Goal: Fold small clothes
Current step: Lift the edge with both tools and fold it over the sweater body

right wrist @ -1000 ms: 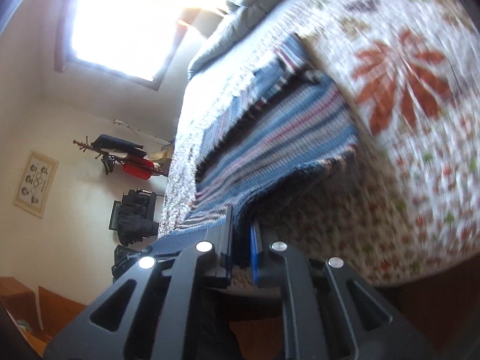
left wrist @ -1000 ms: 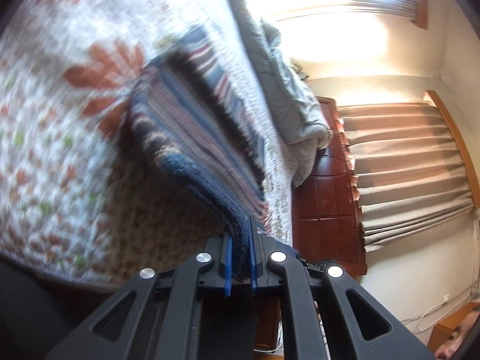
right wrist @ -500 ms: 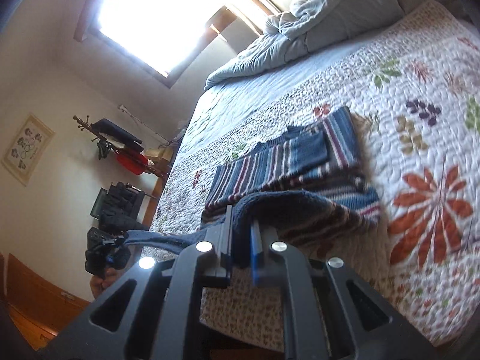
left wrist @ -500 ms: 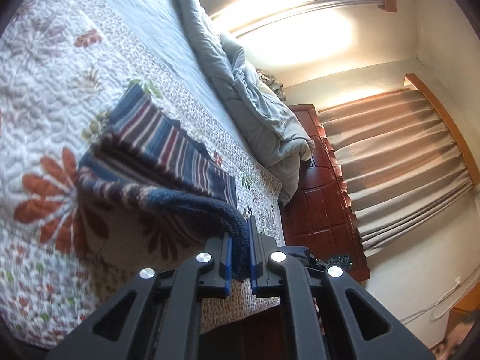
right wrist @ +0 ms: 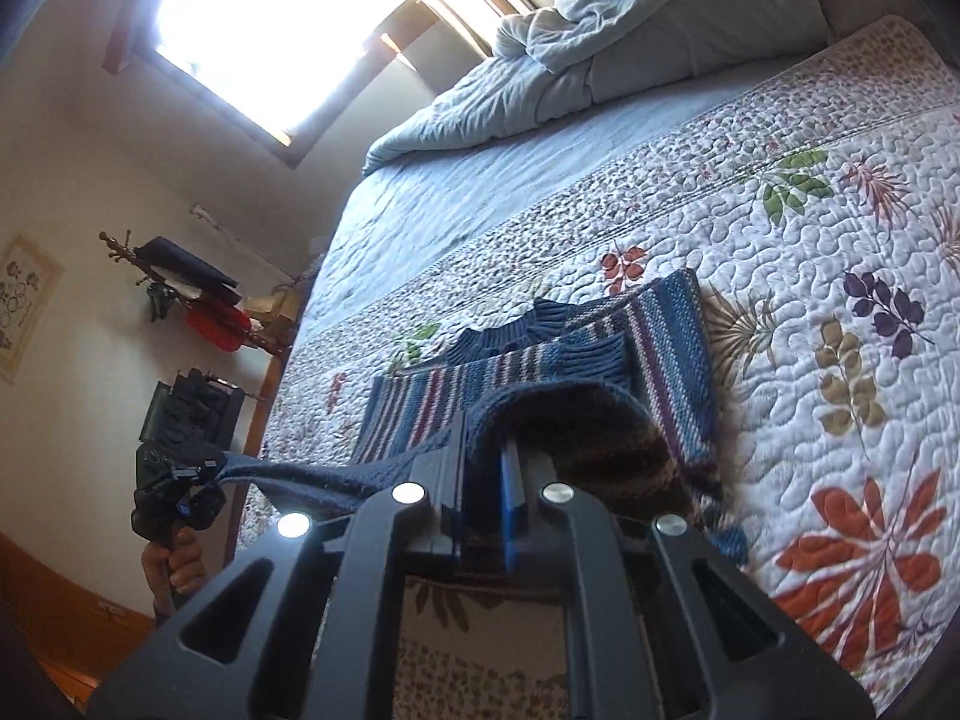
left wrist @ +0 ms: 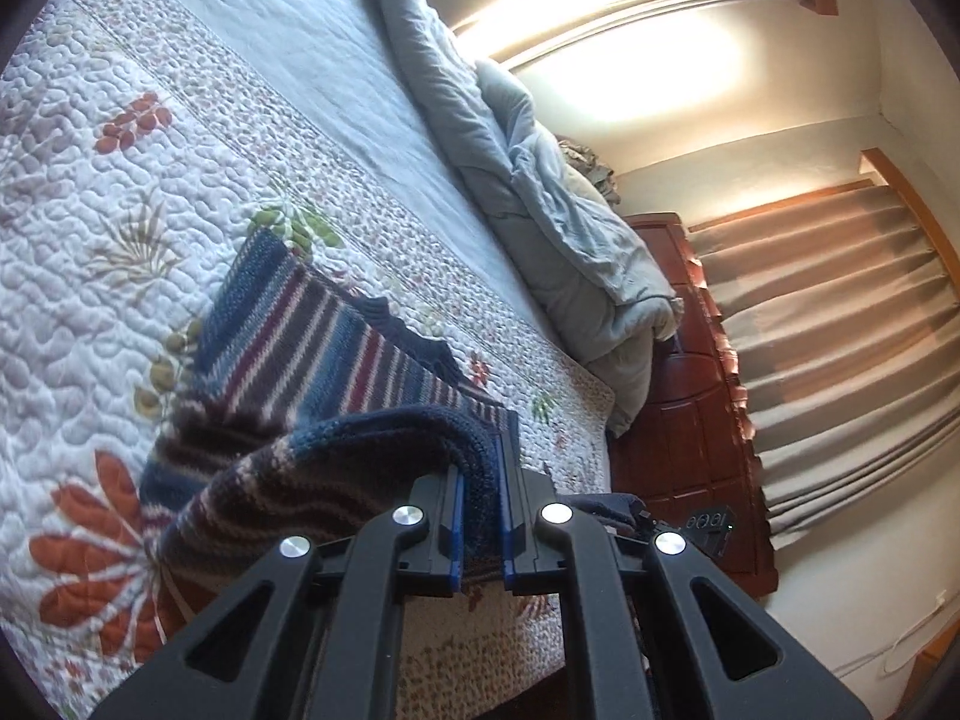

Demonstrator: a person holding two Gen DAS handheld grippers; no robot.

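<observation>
A small striped knit sweater (left wrist: 312, 354), blue with maroon and white bands, lies partly folded on the flowered quilt (left wrist: 90, 180). My left gripper (left wrist: 480, 492) is shut on its dark blue hem, lifted and curled back over the rest. In the right wrist view the same sweater (right wrist: 672, 348) lies ahead, and my right gripper (right wrist: 483, 474) is shut on the other end of that hem. The hem stretches left to the other gripper (right wrist: 180, 498), held in a hand.
A rumpled grey duvet (left wrist: 540, 192) is piled at the head of the bed. A wooden bed frame (left wrist: 690, 420) and beige curtains (left wrist: 840, 330) stand beyond. A coat rack (right wrist: 186, 294) and a bright window (right wrist: 288, 18) are at the left.
Both grippers have lifted the sweater's lower edge off the quilt and carried it forward over the garment's upper part. The view has swung from close on the fabric to looking along the bed.
</observation>
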